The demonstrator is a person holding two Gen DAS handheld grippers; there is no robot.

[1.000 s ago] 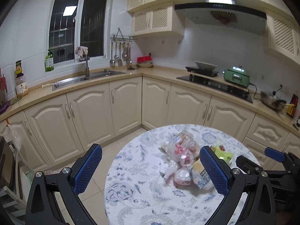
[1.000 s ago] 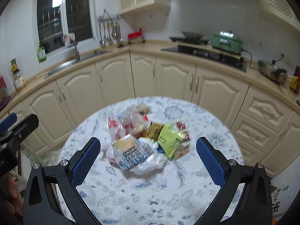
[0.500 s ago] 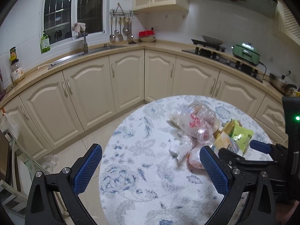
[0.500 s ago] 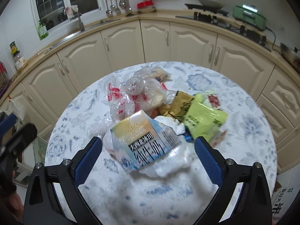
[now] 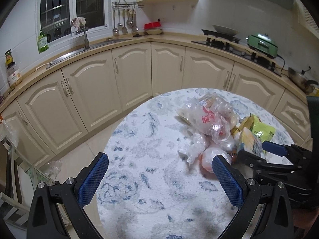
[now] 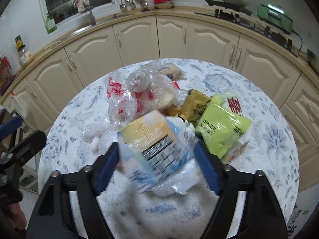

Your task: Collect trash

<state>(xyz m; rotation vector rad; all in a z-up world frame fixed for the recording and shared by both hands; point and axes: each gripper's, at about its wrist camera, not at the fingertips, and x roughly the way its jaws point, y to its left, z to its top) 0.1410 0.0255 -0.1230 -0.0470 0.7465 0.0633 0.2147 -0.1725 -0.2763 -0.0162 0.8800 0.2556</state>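
So: the trash pile sits on the round table, right of centre in your left view. Nearest item is the carton, yellow top, printed side, wrapped in white plastic, lying between your right gripper's blue pads. Jaws have just been closing around it; both pads are at the carton's sides, but blur hides whether they press, so grip unconfirmed. Just beyond: clear plastic bag with red print on the left, green packet and brown packet on the right. Your left gripper is wide open, empty, over bare tablecloth, with the pile just past its right pad.
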